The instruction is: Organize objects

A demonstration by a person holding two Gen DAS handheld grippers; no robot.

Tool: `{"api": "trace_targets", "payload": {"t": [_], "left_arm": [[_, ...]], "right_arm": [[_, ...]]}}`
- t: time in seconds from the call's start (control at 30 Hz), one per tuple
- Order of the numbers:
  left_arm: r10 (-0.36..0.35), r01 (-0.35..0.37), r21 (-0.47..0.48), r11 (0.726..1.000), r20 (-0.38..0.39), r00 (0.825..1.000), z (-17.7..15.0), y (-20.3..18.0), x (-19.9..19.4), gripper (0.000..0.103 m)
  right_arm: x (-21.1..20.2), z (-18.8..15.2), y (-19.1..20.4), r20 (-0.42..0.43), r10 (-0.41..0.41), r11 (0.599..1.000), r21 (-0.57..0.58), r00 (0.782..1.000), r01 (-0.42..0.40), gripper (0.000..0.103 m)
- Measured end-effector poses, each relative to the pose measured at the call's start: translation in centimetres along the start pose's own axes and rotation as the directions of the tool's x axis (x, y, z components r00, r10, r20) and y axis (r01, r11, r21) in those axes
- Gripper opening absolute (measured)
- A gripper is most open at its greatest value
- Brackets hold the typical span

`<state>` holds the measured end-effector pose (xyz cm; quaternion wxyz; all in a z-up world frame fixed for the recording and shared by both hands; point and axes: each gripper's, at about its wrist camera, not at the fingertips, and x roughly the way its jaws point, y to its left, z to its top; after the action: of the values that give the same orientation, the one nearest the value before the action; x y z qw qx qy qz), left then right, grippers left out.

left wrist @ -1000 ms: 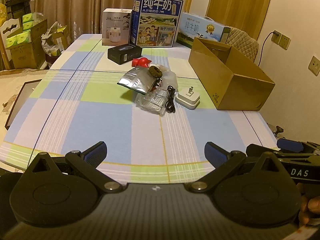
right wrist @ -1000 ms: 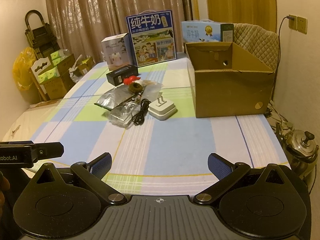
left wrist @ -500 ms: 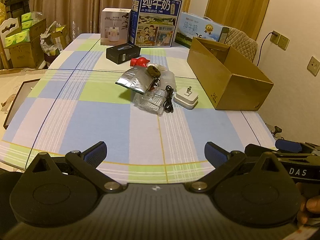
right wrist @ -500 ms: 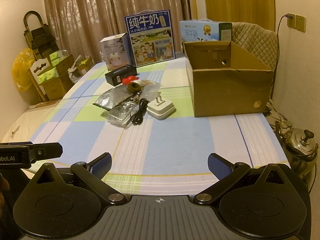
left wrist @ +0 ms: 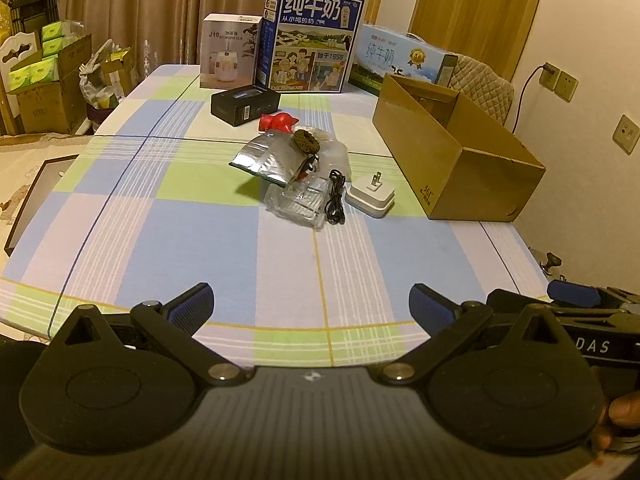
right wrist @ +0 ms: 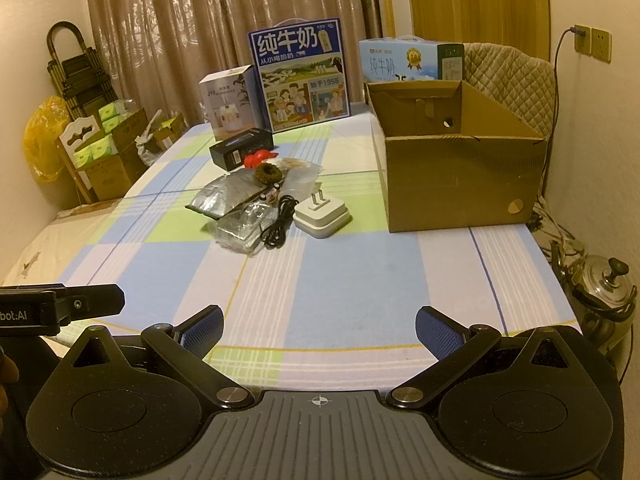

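- Left hand-held gripper: jaws spread wide, nothing between them; poised above the near edge of the desk, well short of the clutter, presumably awaiting a first pick.
- Right hand-held gripper: likewise spread and empty, level with its partner at the near edge, aimed toward the open carton.
- Cardboard box: open-topped, apparently empty so far as its visible inner wall shows, set on the right side of the desk; probable receptacle for the loose items.
- Loose cluster at mid-desk, just left of the box: white plug adapter with prongs upward, nearest the box; coiled black cable touching or just beside it; clear plastic packet; silver foil pouch propped at a tilt on the pile; dark brown ring resting on the pouch; red object behind.
- Small black box: apart from the cluster, farther back.
- Milk cartons and white appliance box: upright along the far edge, seemingly backdrop rather than items to sort.
- Progress, judged: nothing yet grasped; adapter likely the easiest first target, being rigid and closest to the box.
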<state>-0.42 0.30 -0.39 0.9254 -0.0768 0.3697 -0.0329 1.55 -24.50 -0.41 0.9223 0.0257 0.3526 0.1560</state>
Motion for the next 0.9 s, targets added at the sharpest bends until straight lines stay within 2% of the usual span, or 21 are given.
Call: {"api": "trace_targets", "payload": {"t": [0.3,0.5,0.7,0.9], "left_arm": [[-0.016,0.016,0.007,1.000,-0.010,1.000,0.2,0.4,0.5,0.102],[-0.008,0.008,0.024,1.000,-0.014,1.000,1.7,1.4,2.2,0.102],[0.000,0.002,0.104,0.995,-0.019,1.000,4.4,2.0,5.2,0.102],[0.006,0.001,0.208,0.978,-0.033,0.999,6.7,2.7,9.6,0.102]], "right_arm": [[0.8,-0.3,0.1,-0.008,0.006,1.000,-0.011,1.000,-0.006,0.100],[3.0,0.5,-0.4,-0.024,0.009,0.999,-0.032,1.000,-0.010,0.100],[5.4,2.3,-1.0,-0.010,0.045,0.998,-0.050,0.999,-0.046,0.100],[9.2,4.6,-0.8,-0.016,0.089,0.984,-0.153,0.996,-0.090,0.100]]}}
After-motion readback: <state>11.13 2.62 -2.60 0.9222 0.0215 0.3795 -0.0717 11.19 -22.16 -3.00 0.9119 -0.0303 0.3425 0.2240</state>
